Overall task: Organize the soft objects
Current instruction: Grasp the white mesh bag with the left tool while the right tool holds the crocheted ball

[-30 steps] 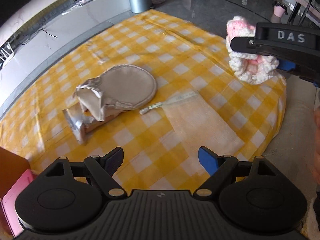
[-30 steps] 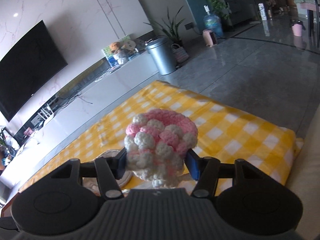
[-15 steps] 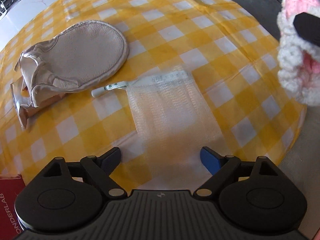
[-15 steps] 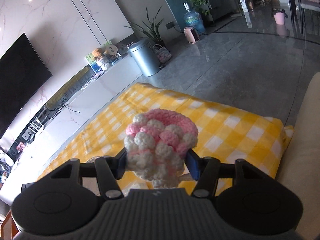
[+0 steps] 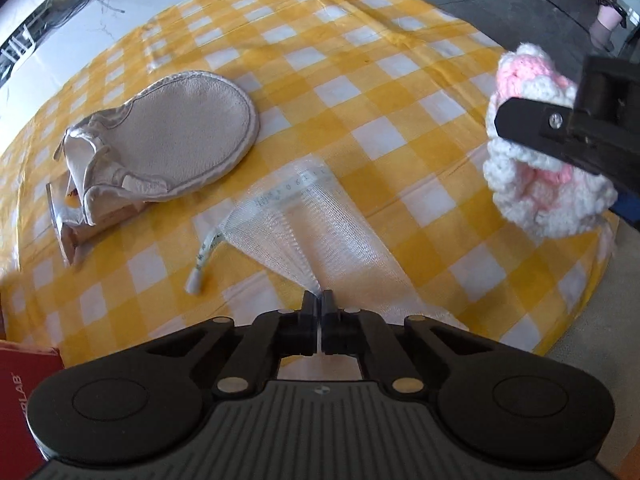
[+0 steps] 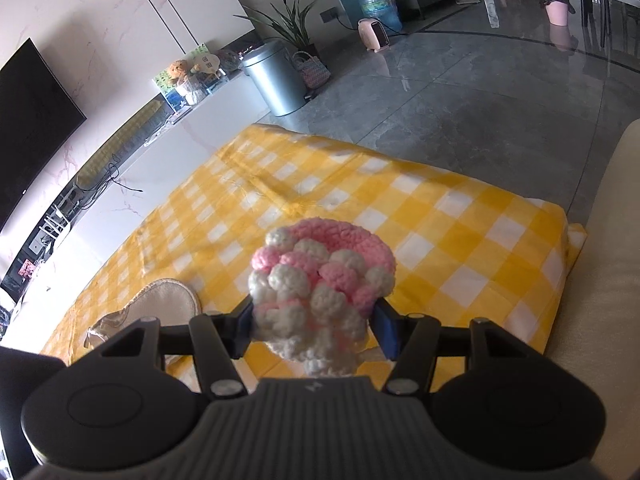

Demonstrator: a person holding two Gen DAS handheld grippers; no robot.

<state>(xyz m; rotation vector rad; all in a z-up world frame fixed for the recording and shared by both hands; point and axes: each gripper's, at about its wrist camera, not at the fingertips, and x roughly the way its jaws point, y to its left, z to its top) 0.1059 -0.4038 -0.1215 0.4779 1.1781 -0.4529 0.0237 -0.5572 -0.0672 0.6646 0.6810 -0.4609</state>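
My left claw is pinched tight on the near edge of the mesh bag, which fans away from me across the yellow checked cloth, its taped mouth at the far end. My right claw grips the knobbly pink-and-white crochet toy up in the air, right of the bag and nearer its mouth. A pale leather slipper lies flat to the left.

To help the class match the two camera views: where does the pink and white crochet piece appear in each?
Left wrist view: crochet piece at right edge, held in the right gripper.
Right wrist view: centre, low, between that gripper's fingers.
Shared landmark: the beige slipper.
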